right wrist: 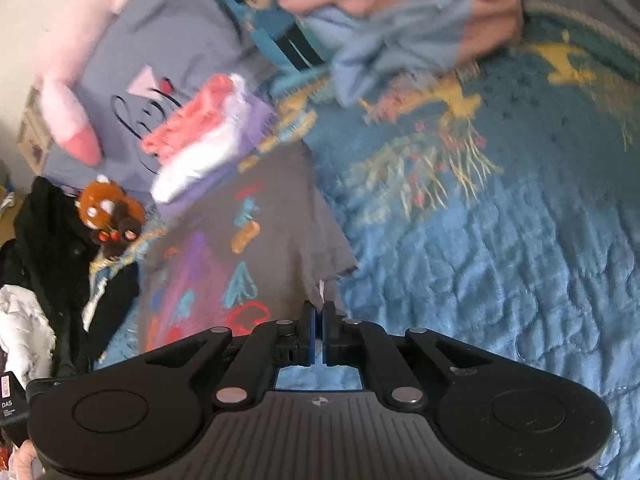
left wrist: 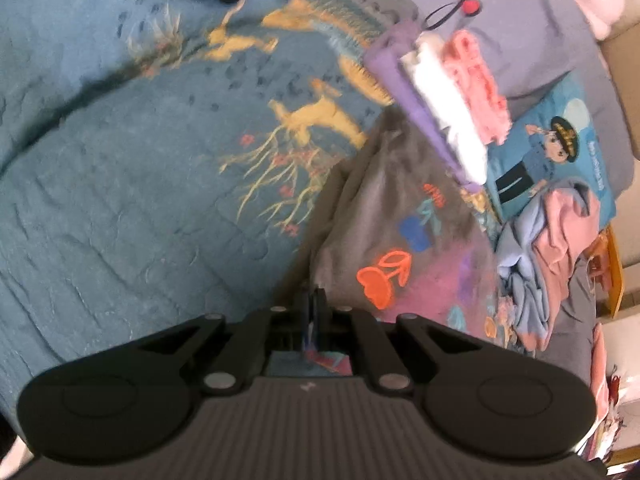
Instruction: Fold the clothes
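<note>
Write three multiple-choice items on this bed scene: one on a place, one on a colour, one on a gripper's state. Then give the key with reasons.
1. Where does the small folded stack lie?
A. beyond the grey printed garment
B. under the left gripper
C. on the floor

2. What colour is the quilt?
A. red
B. blue
C. white

3. How is the right gripper?
A. wide open
B. out of view
C. shut on the garment's edge

Key: 1 A, the stack sits past the grey printed garment; 2 B, blue fabric with yellow deer; 3 C, the fingers meet where the grey cloth ends.
</note>
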The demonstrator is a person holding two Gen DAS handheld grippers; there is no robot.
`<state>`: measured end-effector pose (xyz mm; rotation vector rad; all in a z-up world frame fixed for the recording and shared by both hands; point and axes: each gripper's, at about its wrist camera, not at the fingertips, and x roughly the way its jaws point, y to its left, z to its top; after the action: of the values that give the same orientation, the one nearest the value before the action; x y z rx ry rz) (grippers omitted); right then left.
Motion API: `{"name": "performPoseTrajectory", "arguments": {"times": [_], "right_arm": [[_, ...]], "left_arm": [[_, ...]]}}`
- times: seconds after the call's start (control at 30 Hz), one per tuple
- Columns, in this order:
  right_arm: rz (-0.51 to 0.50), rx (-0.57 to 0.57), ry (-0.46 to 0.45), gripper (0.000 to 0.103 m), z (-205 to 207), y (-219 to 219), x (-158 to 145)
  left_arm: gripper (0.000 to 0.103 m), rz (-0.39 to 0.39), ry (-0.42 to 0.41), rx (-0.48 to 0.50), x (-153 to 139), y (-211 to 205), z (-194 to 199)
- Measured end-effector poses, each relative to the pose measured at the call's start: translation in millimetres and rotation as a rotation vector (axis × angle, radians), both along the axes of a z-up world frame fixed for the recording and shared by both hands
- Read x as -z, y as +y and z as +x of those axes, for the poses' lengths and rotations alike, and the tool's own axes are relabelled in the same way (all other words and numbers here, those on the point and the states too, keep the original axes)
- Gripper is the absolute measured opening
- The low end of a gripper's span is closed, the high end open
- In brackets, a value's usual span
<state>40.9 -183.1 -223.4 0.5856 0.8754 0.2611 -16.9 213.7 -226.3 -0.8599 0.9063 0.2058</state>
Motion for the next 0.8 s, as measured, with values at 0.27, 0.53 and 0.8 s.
{"name": "performPoseTrajectory", "arguments": {"times": [0.27,0.53,0.8], "right_arm": [[0.062,0.011,0.011,0.015,2,-11,-1],[0.014,-0.003,-0.127,0.044,43,-28,-42],[-0.024,-0.133,-0.036,0.044,149,3,-24]], "left_arm": [[0.0,0.077,0.002,-0.041,0,31,-15],[0.023,0.138,-0.142,0.192,-50,28,28],[0.025,0.167,-0.033,0.296,-41,9,135]]}}
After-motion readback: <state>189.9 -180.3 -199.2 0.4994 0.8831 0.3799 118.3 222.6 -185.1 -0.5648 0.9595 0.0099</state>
